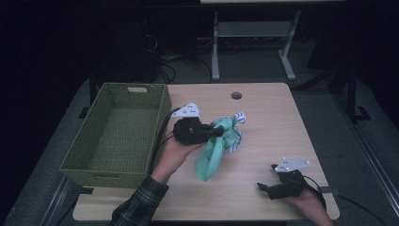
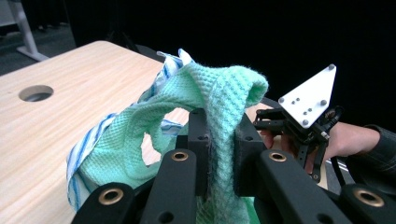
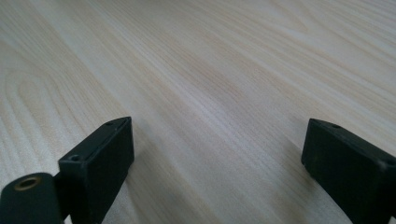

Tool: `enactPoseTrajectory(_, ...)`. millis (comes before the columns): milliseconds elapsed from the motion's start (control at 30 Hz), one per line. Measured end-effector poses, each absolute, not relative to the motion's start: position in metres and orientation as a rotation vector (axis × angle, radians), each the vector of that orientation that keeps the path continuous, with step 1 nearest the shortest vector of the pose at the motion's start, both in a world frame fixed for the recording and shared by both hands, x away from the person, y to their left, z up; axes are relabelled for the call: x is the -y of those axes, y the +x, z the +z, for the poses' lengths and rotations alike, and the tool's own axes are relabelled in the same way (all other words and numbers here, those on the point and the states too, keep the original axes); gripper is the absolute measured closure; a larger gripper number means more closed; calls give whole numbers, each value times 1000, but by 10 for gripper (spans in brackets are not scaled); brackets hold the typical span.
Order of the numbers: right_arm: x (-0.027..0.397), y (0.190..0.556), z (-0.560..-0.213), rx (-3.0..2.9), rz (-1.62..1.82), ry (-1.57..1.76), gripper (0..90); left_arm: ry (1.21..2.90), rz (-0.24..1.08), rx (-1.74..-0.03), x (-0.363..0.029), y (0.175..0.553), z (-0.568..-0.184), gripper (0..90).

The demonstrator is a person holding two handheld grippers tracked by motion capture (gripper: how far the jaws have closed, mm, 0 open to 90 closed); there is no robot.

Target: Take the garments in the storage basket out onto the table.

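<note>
A mint-green knitted cloth (image 1: pixel 214 150) hangs over the middle of the table, bunched with a blue-and-white striped cloth (image 1: pixel 235 123). My left gripper (image 1: pixel 219 132) is shut on the green cloth (image 2: pixel 219 107), a fold of it pinched between the two pads (image 2: pixel 200 140). The striped cloth (image 2: pixel 93 140) lies behind and under the green one and rests on the tabletop. My right gripper (image 1: pixel 262 187) stays low over the table's near right corner, its jaws standing wide open above bare wood (image 3: pixel 210 84) with nothing between them. In the left gripper view the right gripper (image 2: pixel 261 123) shows farther off.
A green woven basket (image 1: pixel 99 162) with nothing in it stands along the table's left side. A round cable hole (image 1: pixel 236 95) sits near the far edge. White table legs (image 1: pixel 215 44) stand on the floor beyond.
</note>
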State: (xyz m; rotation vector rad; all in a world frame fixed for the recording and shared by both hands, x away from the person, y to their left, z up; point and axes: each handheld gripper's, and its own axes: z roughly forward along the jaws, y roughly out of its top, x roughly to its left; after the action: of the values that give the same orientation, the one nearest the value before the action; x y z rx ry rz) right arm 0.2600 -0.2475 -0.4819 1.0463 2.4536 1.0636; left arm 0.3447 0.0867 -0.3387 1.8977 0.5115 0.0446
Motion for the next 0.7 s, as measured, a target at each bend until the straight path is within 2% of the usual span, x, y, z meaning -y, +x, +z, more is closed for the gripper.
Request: enactPoseTrajectory(700, 247, 260, -482, -2457, 1063, 1045, 90, 1984, -10, -476, -56, 347, -388, 802)
